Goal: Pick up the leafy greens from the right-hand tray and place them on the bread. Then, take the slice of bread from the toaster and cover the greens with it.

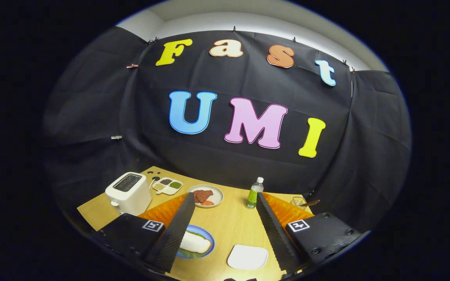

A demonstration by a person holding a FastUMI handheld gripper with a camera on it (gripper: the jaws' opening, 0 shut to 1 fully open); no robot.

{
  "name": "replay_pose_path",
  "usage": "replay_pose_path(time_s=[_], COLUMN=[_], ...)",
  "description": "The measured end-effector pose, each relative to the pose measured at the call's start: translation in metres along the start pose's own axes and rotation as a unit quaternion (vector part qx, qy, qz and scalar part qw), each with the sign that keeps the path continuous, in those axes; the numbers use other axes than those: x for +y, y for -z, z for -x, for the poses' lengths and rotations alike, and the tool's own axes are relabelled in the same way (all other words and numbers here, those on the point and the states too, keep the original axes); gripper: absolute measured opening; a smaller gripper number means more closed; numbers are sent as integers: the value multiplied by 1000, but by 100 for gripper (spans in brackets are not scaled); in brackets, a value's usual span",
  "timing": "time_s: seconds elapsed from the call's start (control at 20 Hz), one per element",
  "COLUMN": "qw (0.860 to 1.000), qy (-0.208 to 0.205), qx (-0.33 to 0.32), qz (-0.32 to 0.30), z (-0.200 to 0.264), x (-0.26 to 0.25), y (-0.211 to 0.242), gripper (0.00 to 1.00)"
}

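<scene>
1. A pale wooden tabletop (pixel 225 222) stands before the black cloth wall, holding a white two-slot toaster (pixel 128 193), a small green-labelled plastic bottle (pixel 254 194) and a round white plate of reddish meat slices (pixel 205 195).
2. The gripper (pixel 225 230) hangs above the table, its ridged black fingers (pixel 174 234) spread wide and holding nothing.
3. Between them lie a blue-rimmed plate (pixel 208 235) carrying a pale bread slice (pixel 194 242) with green showing at its edge, and a white square tray (pixel 247 257), apparently bare.
4. No bread top shows above the toaster slots (hard to tell from here).
5. Judgement: the slice is light, soft and crushable; pinch its edges gently.
</scene>
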State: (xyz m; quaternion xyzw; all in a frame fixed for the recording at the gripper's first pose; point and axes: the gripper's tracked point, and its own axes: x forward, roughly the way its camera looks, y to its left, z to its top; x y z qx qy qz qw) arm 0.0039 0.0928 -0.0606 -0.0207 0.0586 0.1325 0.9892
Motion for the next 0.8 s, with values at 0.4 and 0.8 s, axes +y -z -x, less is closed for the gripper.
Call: replay_pose_path(time_s=[0.4,0.8], qw=[1000,1000], qy=[11,15], qx=[-2,6], qz=[-12,-16], z=[2,3], x=[-7,-14], y=[-1,2], gripper=[98,98])
